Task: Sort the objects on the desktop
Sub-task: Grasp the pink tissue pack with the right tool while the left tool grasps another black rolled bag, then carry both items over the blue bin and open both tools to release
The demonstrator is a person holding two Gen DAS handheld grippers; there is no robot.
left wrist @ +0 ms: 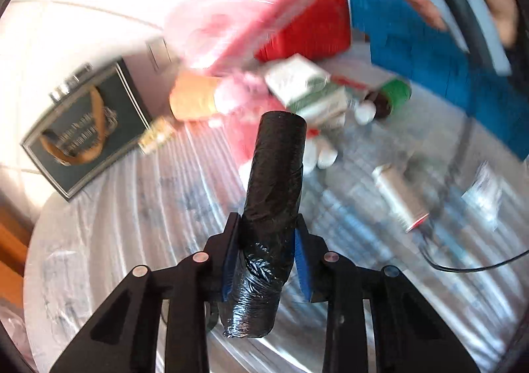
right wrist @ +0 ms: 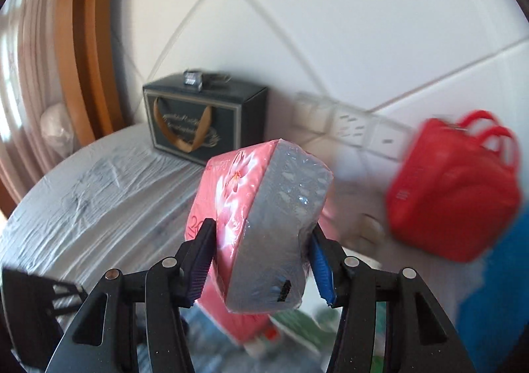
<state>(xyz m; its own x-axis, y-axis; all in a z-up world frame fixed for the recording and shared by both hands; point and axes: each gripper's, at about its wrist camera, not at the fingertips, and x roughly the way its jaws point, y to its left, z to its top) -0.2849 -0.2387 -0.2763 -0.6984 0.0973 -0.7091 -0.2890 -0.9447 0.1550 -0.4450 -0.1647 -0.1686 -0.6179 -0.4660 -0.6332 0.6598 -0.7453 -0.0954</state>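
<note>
My left gripper (left wrist: 267, 237) is shut on a roll of black plastic bags (left wrist: 276, 174), which sticks up and forward between the blue pads above the table. In the right wrist view my right gripper (right wrist: 261, 241) is shut on a pink tissue pack (right wrist: 258, 204) wrapped in clear film, its grey end facing the camera, lifted above the table. That pink pack (left wrist: 264, 19) shows blurred at the top of the left wrist view. A red basket (right wrist: 453, 188) (left wrist: 310, 26) with handles stands by the wall.
A dark gift box (right wrist: 205, 115) (left wrist: 86, 122) with a tan ribbon stands against the tiled wall. Green-and-white boxes (left wrist: 307, 92), a brown bottle with a green cap (left wrist: 386, 98), an orange-labelled jar (left wrist: 195, 98), a silver tube (left wrist: 400, 201) and a black cable (left wrist: 469, 265) lie on the plastic-covered table (left wrist: 132, 207). A blue bin (left wrist: 416, 42) stands at right.
</note>
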